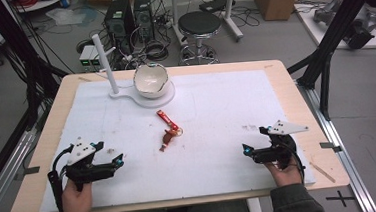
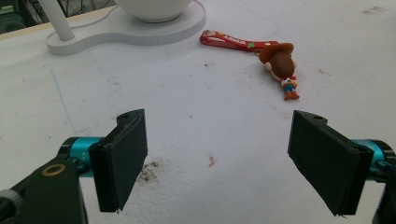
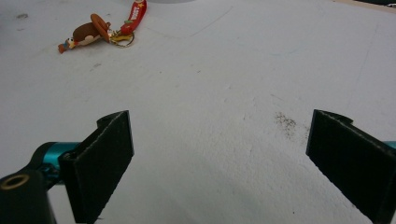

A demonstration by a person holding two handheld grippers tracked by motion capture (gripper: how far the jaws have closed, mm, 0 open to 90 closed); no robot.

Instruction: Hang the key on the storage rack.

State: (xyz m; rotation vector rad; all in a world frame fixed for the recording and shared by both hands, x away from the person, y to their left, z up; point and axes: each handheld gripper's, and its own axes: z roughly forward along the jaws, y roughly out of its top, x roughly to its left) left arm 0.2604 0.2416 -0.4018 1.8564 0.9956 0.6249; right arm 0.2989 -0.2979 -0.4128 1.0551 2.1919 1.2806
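High view takes in the whole white mat [image 1: 217, 129] on the wooden table [image 1: 295, 93]: left gripper [image 1: 121, 160] and right gripper [image 1: 245, 150] rest near the front edge, well apart, both spread wide and holding nothing. Left gripper view makes out the keychain figure [image 2: 280, 65] as a hatted doll on a red strap [image 2: 229, 41], lying on the mat between the grippers and the white bowl [image 1: 150, 80]. Beside the bowl, a white post [image 1: 104, 61] rises from the same stand. Beyond the table are a stool [image 1: 199, 24], computer towers [image 1: 119, 18] and cables on the floor.
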